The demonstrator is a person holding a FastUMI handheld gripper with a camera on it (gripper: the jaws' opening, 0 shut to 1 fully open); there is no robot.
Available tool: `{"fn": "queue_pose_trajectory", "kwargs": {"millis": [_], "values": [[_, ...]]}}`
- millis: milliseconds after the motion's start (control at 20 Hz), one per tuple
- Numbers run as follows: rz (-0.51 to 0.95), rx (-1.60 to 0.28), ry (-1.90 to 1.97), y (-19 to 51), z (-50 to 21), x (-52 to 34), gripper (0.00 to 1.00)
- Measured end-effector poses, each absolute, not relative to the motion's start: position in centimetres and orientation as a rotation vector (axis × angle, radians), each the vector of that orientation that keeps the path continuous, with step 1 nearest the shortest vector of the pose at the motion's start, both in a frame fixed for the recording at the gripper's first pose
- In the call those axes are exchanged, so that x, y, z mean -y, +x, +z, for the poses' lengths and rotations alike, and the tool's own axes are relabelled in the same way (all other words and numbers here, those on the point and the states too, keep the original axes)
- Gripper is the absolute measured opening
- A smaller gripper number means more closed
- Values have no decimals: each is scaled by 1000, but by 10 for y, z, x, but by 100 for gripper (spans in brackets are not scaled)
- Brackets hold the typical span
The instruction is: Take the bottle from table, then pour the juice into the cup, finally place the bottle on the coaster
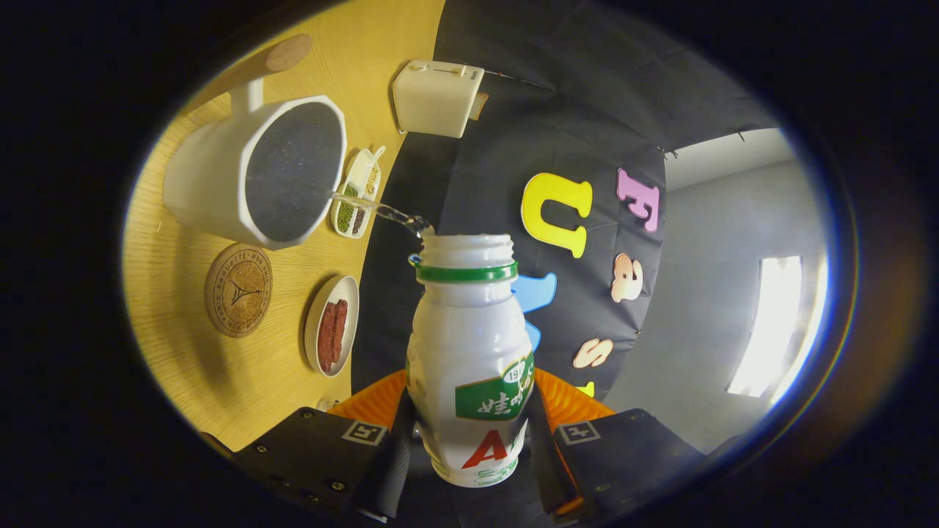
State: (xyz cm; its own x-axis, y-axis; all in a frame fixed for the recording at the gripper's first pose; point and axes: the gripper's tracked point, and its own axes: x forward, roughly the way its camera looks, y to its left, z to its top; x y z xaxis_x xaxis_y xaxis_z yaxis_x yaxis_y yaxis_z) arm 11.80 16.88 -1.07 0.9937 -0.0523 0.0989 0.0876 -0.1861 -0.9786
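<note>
Gripper [469,447] is sitting nearest the cam, fingers clamping the bottle [469,367] from both sides at its lower body, so it's grasping the bottle firmly. Bottle is white plastic w/ a green neck ring and green/red label, cap off, mouth open. View is rolled sideways, so the bottle is being held tilted w/ its mouth pointing toward the cup [253,172]. Thin clear stream [378,211] is running from the bottle mouth across a short gap and into the cup's opening, landing near the rim edge closest to the bottle. Bottle mouth and cup rim are apart, not touching.

Cup is white w/ a faceted rim and dark inside, w/ a handle on its far side, standing on the wooden table [183,345]. Liquid level inside can't tell. Coaster [238,290], round cork w/ a printed mark, is lying just beside the cup base, bare on top, w/ open table around it. Small plate [331,325] w/ reddish strips is sitting near the coaster, between it and the table edge. Narrow tray [357,192] of beans/grains is lying beside the cup rim, right under the stream's path, close to the table edge. White toaster [436,97] is standing beyond the tray at the table edge, well apart from the bottle.

Booth wall [587,110] of black cloth is hanging past the table edge.
</note>
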Motion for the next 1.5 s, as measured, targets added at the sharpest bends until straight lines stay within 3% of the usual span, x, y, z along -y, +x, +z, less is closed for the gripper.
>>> {"fn": "queue_pose_trajectory", "kwargs": {"millis": [1500], "values": [[-108, 134, -1986, 118, 1, -203, 69]]}}
